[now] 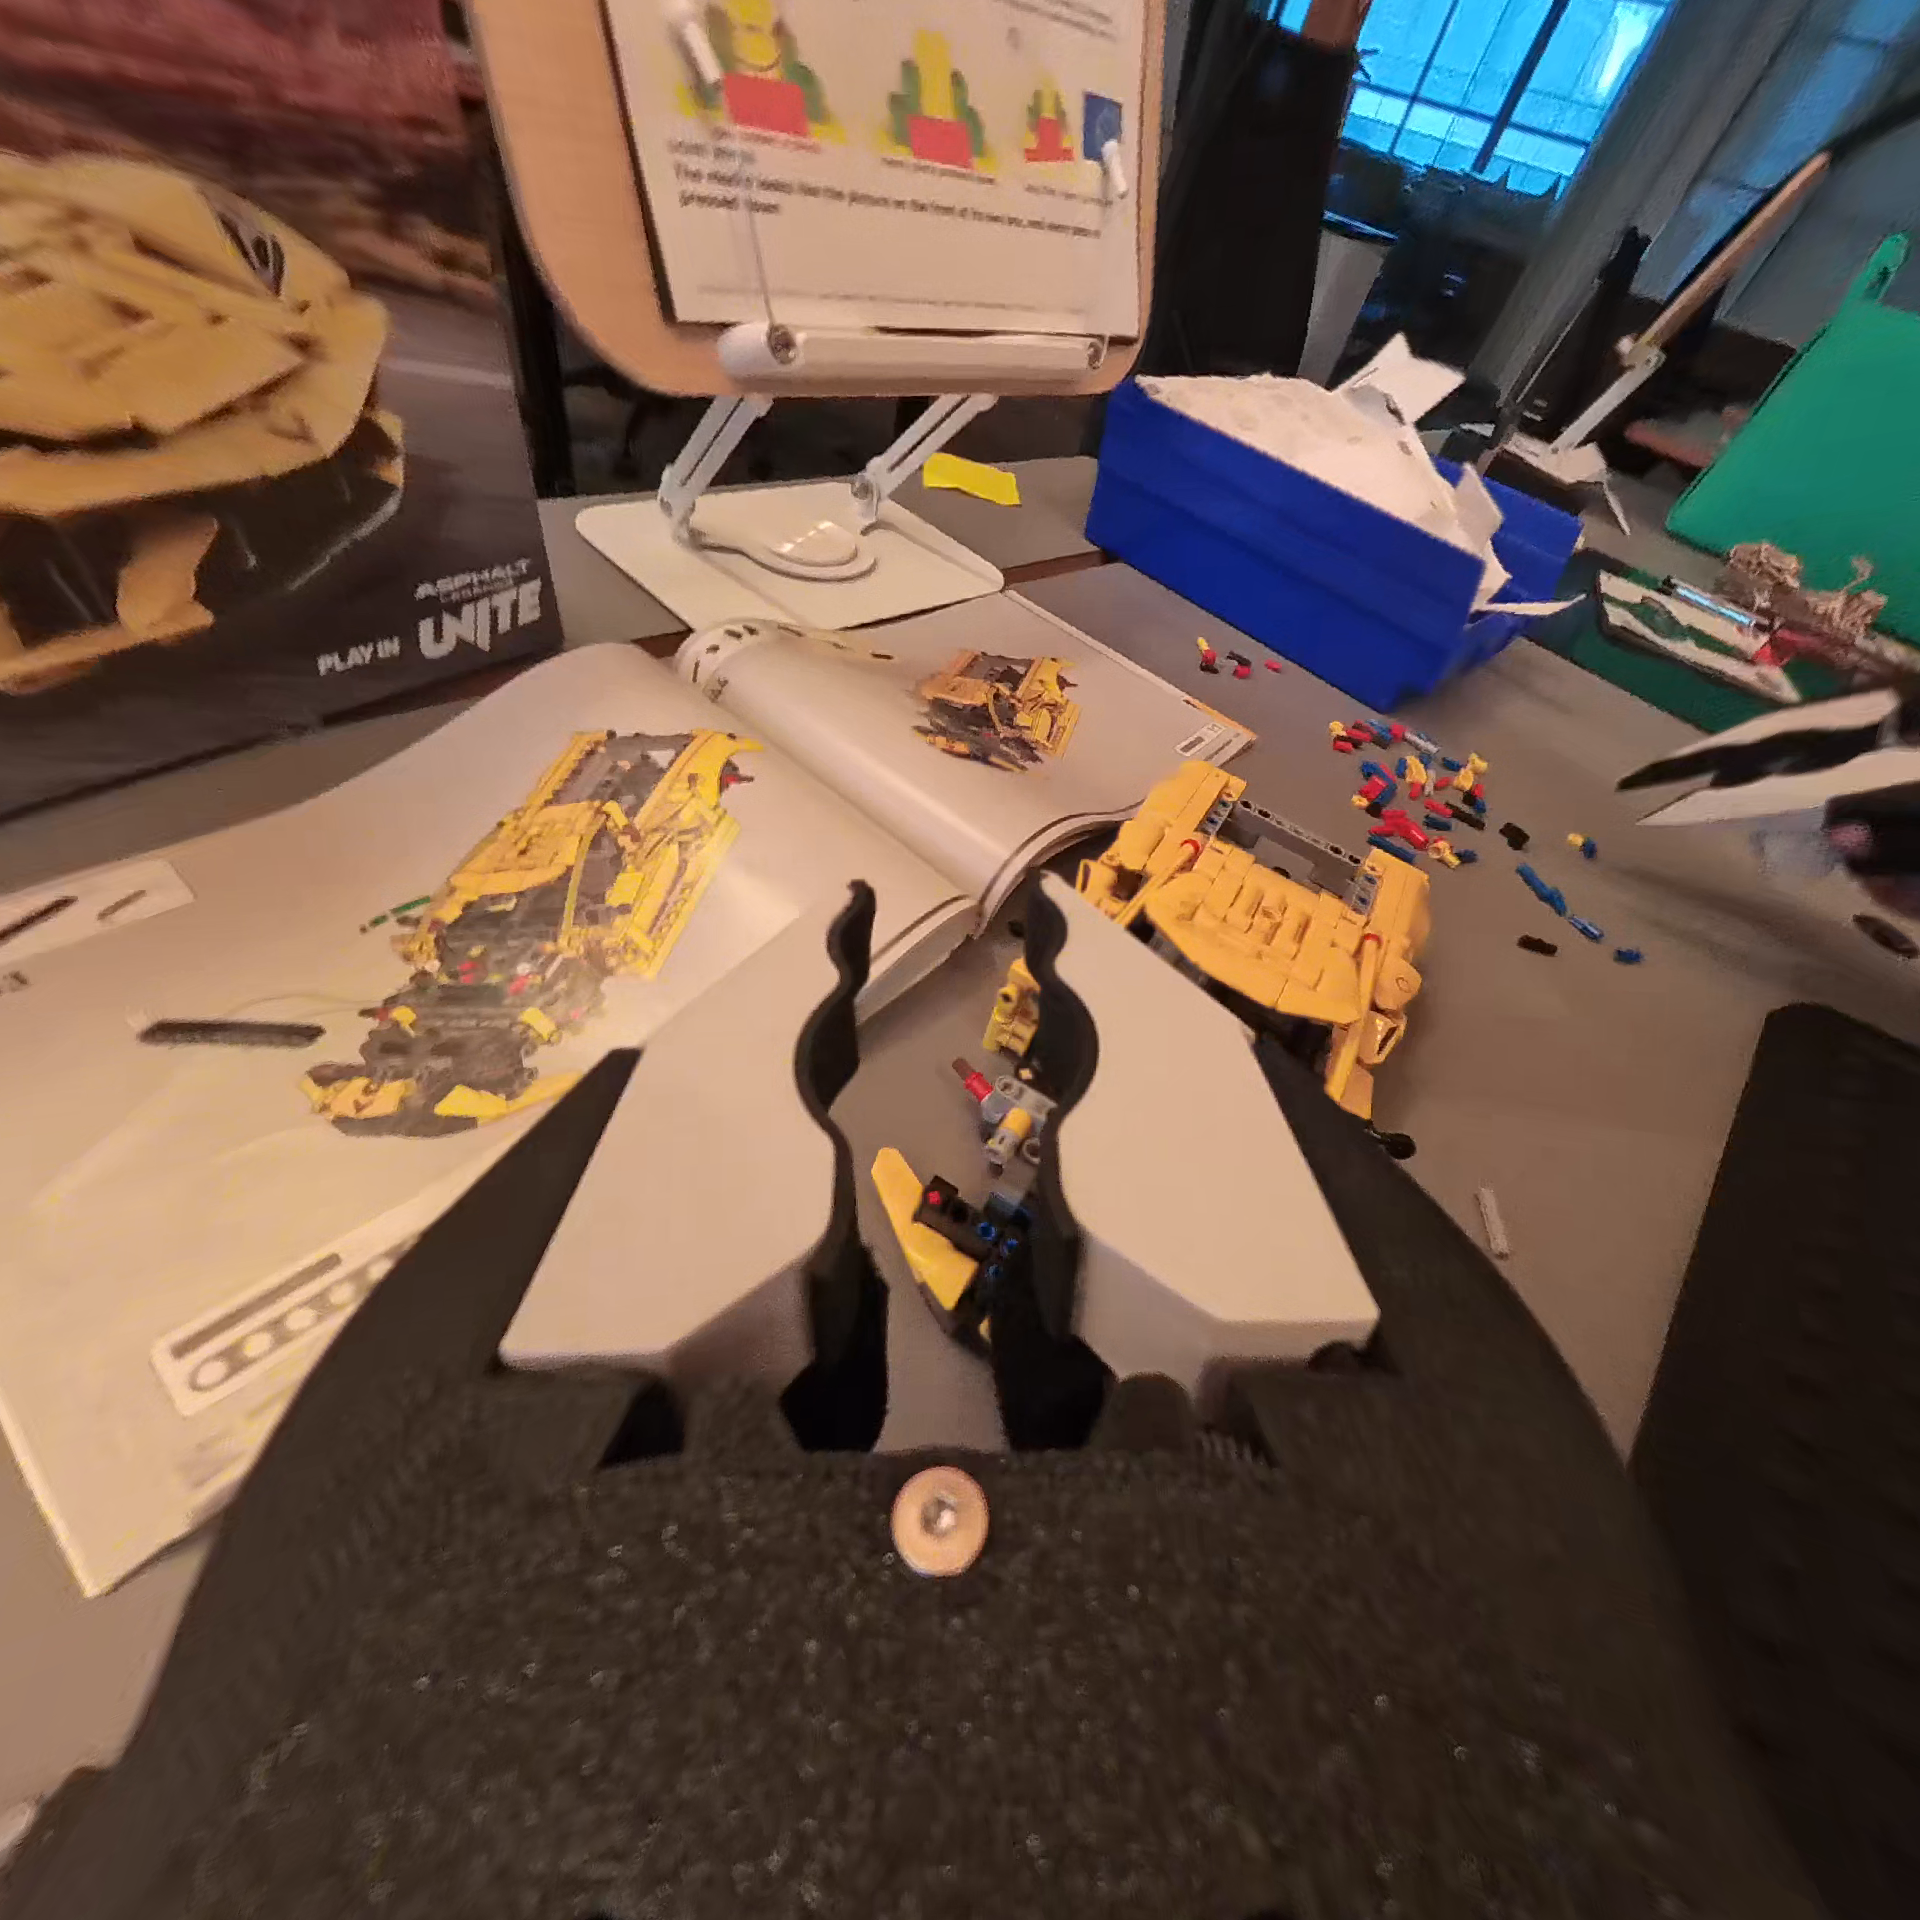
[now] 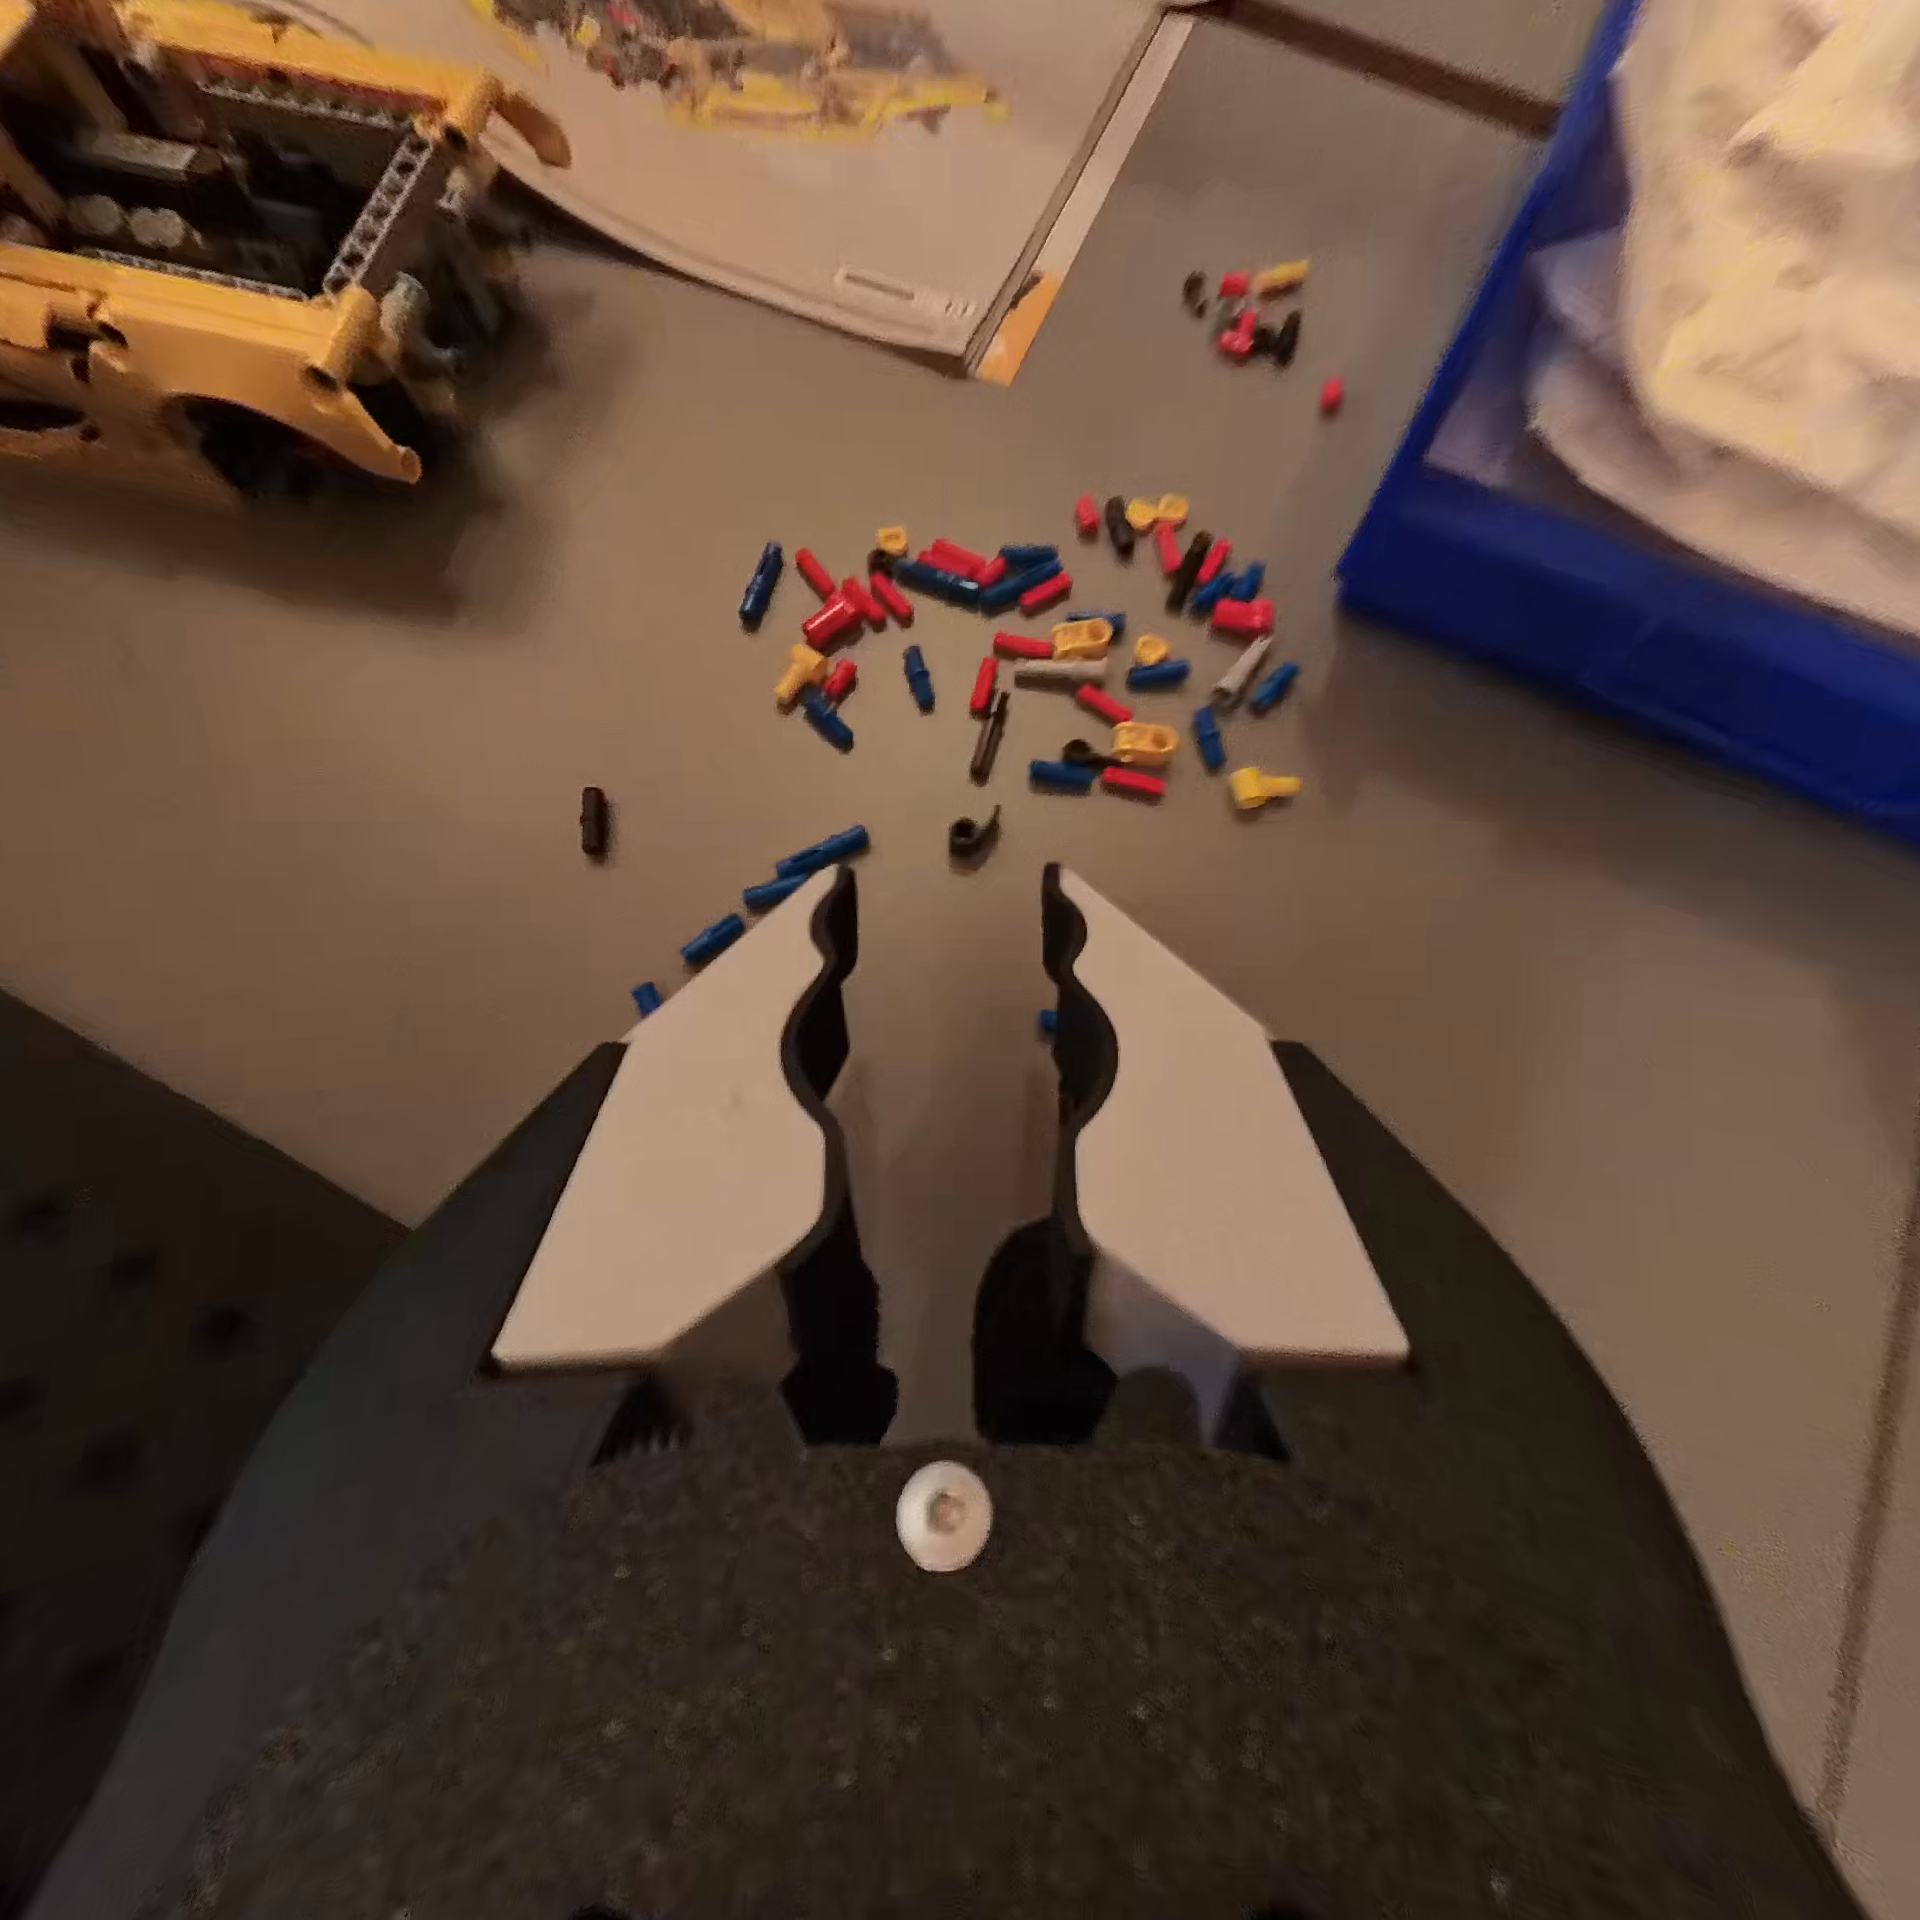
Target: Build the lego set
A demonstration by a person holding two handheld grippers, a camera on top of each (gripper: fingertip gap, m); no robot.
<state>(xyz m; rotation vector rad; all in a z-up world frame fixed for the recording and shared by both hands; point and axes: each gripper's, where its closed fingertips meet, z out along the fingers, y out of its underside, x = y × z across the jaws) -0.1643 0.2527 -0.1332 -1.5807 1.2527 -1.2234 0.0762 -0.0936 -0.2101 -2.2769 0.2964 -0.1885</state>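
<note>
Yellow half-built lego car (image 1: 1273, 914) sitting on the grey table (image 1: 1558, 1091), just right of the open instruction booklet (image 1: 520, 935) and touching its edge. Long axis running from the booklet's corner down toward the near right, though can't tell nose from tail. Left gripper (image 1: 951, 904) hanging above a small yellow-and-black sub-assembly (image 1: 951, 1226), jaws apart, gripping nothing. Right gripper (image 2: 948, 878) parted too, empty, hovering just short of the scattered pile of red, blue, yellow and black pins (image 2: 1039, 655). One black curved piece (image 2: 974, 834) right off its fingertips. Blue bin (image 2: 1621, 582) with crumpled white bags over to the right. Big box (image 1: 239, 416) propped up behind the booklet, far left.
</note>
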